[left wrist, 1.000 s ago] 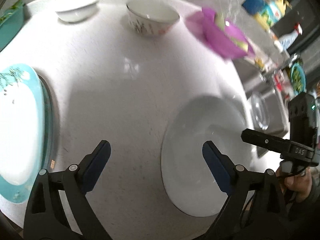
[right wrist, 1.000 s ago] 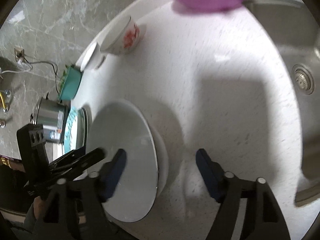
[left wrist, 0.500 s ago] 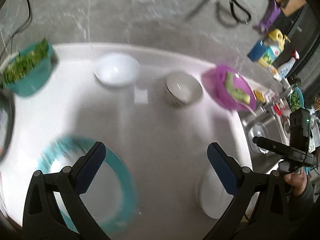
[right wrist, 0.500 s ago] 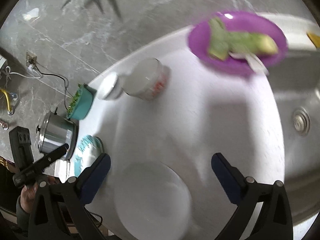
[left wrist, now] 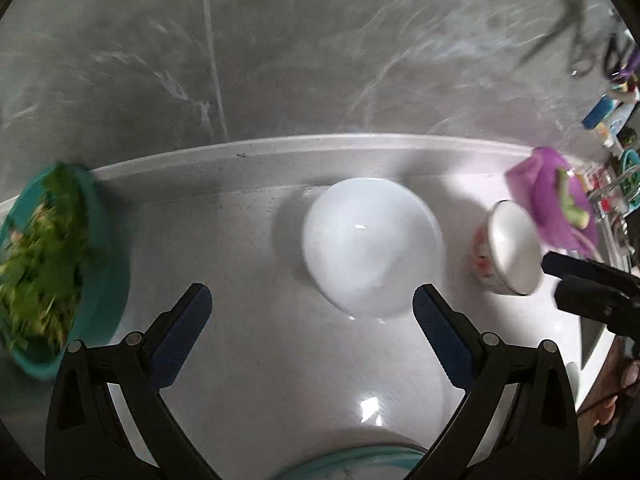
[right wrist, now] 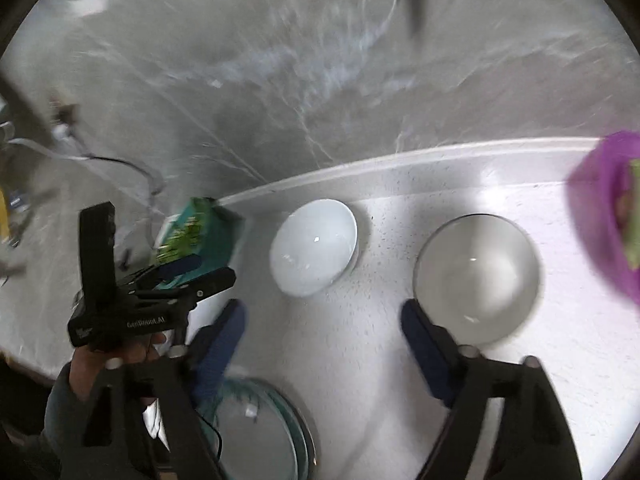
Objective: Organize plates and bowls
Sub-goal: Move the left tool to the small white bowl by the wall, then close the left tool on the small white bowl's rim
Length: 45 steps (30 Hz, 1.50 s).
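Observation:
A plain white bowl [left wrist: 372, 248] stands near the back of the white counter [left wrist: 280, 380], just ahead of my left gripper [left wrist: 312, 320], which is open and empty. To its right stands a bowl with a red flower pattern [left wrist: 508, 254]. In the right wrist view the same white bowl [right wrist: 314, 252] and the patterned bowl [right wrist: 476, 276] sit side by side. My right gripper [right wrist: 324, 340] hovers in front of them, its jaws closing with nothing between them. A teal-rimmed plate [right wrist: 256, 428] lies near the front edge, below the fingers.
A teal bowl of chopped greens [left wrist: 52, 272] stands at the left. A purple plate with green vegetable pieces [left wrist: 552, 196] sits at the right. The grey marble wall [left wrist: 280, 60] rises behind the counter. A hand and sleeve [right wrist: 80, 384] hold the left gripper.
Both grippers have swung away from the large white plate toward the back of the counter. The two bowls now fill the views, and the white plate is out of sight.

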{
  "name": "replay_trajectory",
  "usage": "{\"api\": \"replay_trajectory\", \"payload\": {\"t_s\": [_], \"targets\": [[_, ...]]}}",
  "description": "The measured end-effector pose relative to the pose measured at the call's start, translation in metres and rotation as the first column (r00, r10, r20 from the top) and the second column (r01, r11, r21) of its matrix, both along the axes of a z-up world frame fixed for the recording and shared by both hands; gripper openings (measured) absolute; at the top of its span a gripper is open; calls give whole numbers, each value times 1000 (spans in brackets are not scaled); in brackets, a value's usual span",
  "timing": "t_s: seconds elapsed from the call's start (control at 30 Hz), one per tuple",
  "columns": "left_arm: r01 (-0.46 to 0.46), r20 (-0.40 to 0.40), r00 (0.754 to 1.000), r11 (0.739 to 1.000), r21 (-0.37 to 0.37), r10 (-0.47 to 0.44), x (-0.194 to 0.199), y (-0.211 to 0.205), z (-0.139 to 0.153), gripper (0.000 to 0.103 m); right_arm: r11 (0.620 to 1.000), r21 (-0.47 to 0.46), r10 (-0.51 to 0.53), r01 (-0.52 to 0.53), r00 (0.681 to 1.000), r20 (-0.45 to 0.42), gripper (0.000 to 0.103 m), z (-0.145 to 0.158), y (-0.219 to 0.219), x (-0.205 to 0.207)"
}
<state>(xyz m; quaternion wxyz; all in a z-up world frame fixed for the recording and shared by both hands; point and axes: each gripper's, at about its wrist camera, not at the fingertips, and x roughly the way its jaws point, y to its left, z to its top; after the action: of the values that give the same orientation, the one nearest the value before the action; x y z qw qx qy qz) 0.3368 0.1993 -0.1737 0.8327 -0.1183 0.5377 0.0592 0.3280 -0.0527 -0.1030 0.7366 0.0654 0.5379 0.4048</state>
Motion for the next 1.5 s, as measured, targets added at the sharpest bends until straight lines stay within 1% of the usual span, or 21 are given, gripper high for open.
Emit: {"api": "replay_trajectory", "payload": {"t_s": [0.07,0.13,0.3,0.47,0.5,0.53,0.57,0.63,0.67,0.7,0.73,0.8,0.9,0.97,1.0,1.03,1.07,1.13,1.2,1.27,1.5], "targets": [[21,-26,999,1000,-16,-22,10,7,-14,93,998,-56,-40,38,999,-25,72,-17,19,12],[42,-46,998,998,-39,-43,19,13,-28,88,995,-82,-60,55,997,-53,68,-32,37,23],[42,-63,997,996,-74,-46,31,26,-54,88,986,-164,-48,39,997,-55,67,-53,65,33],[53,-76,995,995,-85,-59,38,32,-73,88,972,-234,-46,27,996,-77,67,-72,77,43],[55,-76,995,995,-85,-61,41,34,-75,86,971,-238,-49,27,995,-86,67,-76,78,45],[55,-79,995,995,-86,-62,42,35,-76,80,969,-244,-44,21,995,-90,67,-79,81,46],[53,-83,995,995,-87,-60,45,37,-79,77,968,-251,-37,13,995,-88,67,-80,82,47],[50,-90,994,995,-91,-58,48,42,-84,55,964,-267,-17,-2,998,-67,66,-81,89,47],[52,-95,994,995,-88,-60,50,42,-86,50,962,-273,-13,-4,998,-63,66,-82,92,47],[55,-98,993,995,-84,-63,52,39,-88,43,960,-281,-14,-4,998,-60,66,-82,96,48],[64,-98,993,994,-87,-72,54,39,-91,40,959,-284,-12,-6,998,-61,66,-82,97,48],[76,-93,992,994,-84,-84,55,37,-93,37,953,-303,5,-17,999,-42,66,-81,105,48],[87,-85,992,992,-93,-95,57,36,-94,28,942,-331,36,-44,999,-29,65,-83,115,46],[97,-80,991,991,-91,-104,58,35,-94,21,931,-358,62,-75,997,-47,55,-89,122,46],[104,-76,991,990,-92,-111,58,34,-93,16,924,-371,76,-87,996,-44,46,-90,125,45],[111,-75,990,990,-88,-117,60,32,-93,11,919,-382,88,-97,995,-41,32,-93,128,43],[114,-75,990,990,-81,-120,61,31,-93,11,912,-395,102,-112,994,-46,24,-96,131,42],[112,-75,990,991,-69,-117,63,30,-93,11,908,-402,104,-116,993,-50,19,-99,133,41],[109,-76,990,991,-79,-115,63,34,-93,11,911,-398,100,-113,994,-53,14,-102,132,44],[113,-78,990,991,-76,-119,61,29,-91,11,918,-381,96,-112,994,-61,13,-101,119,46],[113,-76,990,992,-54,-117,55,14,-81,11,921,-374,98,-111,994,-54,13,-97,113,38]]}}
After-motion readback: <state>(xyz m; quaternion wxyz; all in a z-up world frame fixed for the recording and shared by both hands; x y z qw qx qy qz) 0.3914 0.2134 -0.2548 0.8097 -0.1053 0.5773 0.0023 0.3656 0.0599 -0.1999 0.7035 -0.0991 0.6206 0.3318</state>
